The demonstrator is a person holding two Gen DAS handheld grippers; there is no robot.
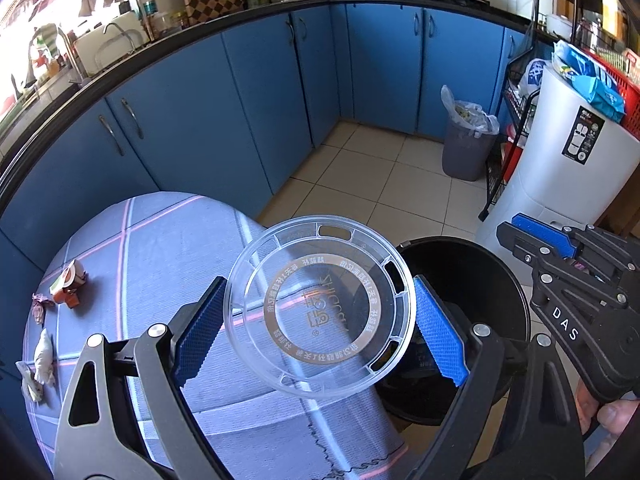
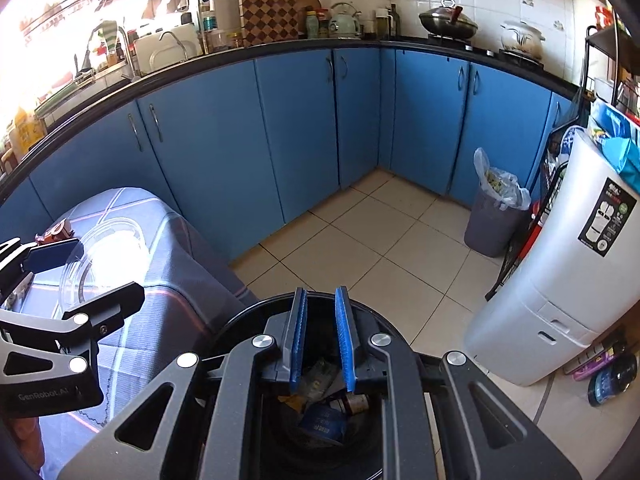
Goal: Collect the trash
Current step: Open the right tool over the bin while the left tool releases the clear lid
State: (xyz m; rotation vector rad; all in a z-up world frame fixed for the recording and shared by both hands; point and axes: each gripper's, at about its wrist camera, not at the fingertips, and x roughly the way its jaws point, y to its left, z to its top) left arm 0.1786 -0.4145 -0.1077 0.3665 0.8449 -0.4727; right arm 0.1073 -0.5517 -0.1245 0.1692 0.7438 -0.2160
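A kitchen with blue cabinets curving across the top of both views. In the left wrist view, the left gripper (image 1: 318, 326) fills the lower centre, its two blue pads pressed against opposite edges of a clear round plastic lid (image 1: 320, 306) printed with a gold ring of text. The lid is held tilted, partly over the table (image 1: 168, 248) with its blue checked cloth and partly over the rim of the black bin (image 1: 496, 280) at centre right.

In the right wrist view, the right gripper (image 2: 320, 334) sits at bottom centre above the bin (image 2: 240, 316), its jaws a narrow gap apart with nothing between them. Rubbish already lies inside the bin.

More litter remains at the left edge of the left wrist view: a small orange carton (image 1: 68, 288) and crumpled wrappers (image 1: 42, 354).

The risk, as I judge it: the thin lid is pinched only by its rim, so it may flex and pop out, or, if released here, strike the bin's edge and fall to the floor.
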